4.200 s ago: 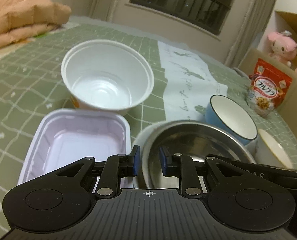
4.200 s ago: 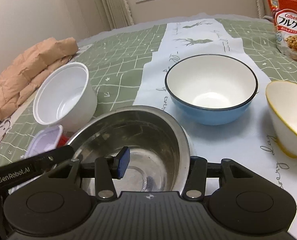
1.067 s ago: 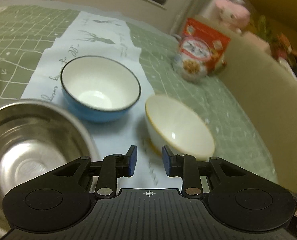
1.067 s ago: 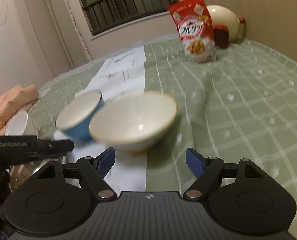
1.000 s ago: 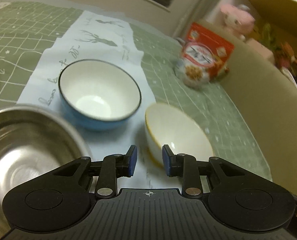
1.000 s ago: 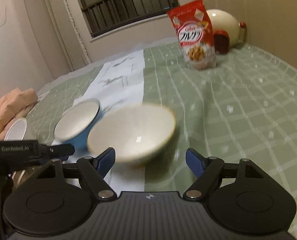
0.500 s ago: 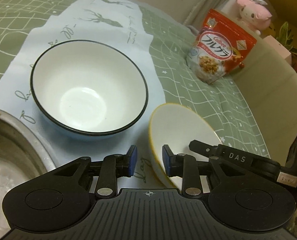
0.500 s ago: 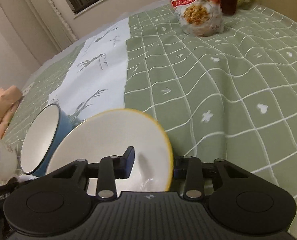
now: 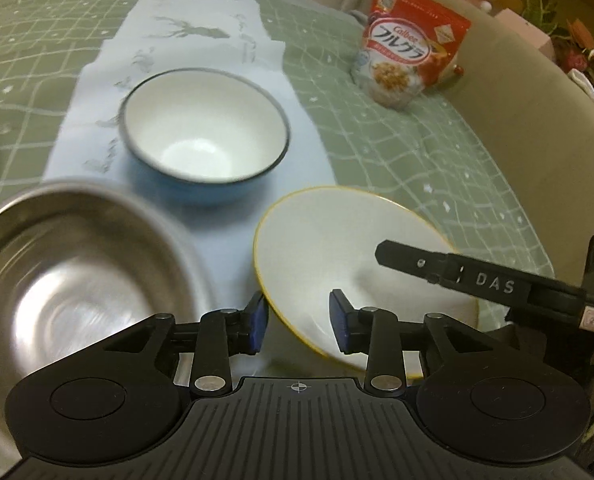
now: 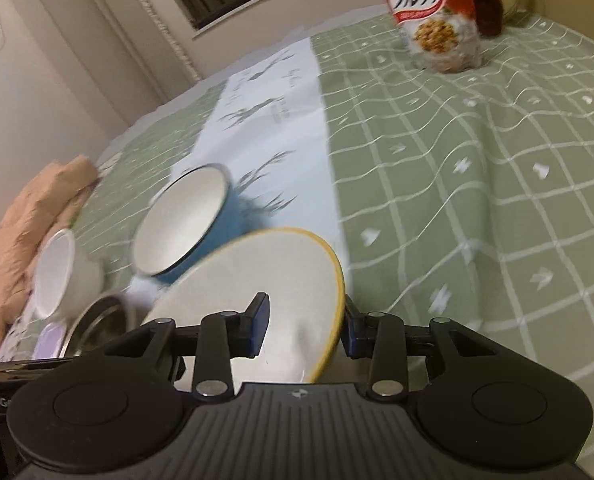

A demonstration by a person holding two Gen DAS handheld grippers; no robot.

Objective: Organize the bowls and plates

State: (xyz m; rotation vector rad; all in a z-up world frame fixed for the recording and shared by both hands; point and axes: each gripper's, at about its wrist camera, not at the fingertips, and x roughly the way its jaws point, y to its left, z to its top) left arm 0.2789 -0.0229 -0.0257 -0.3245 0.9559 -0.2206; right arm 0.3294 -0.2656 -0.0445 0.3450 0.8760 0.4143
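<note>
A white bowl with a yellow rim (image 9: 337, 256) sits tilted just right of the steel bowl (image 9: 77, 280). My right gripper (image 10: 305, 330) is shut on the yellow-rimmed bowl (image 10: 257, 280), one pad inside the wall and one outside. In the left wrist view one of the right gripper's black fingers (image 9: 457, 276) reaches over that bowl. My left gripper (image 9: 298, 326) straddles the bowl's near rim. Its jaws are opening, and the inner pad stands off the wall. A blue bowl with a white inside (image 9: 205, 132) stands behind on the pale runner.
A red cereal bag (image 9: 409, 64) stands at the far right of the green checked cloth. In the right wrist view a white plastic bowl (image 10: 53, 276), a lilac tray (image 10: 49, 340) and a peach cloth bundle (image 10: 29, 216) lie to the left. A beige wall (image 9: 537, 128) borders the right side.
My right gripper went from wide open to shut on the yellow-rimmed bowl's rim, and the bowl has tilted. The left jaws have widened around its near rim.
</note>
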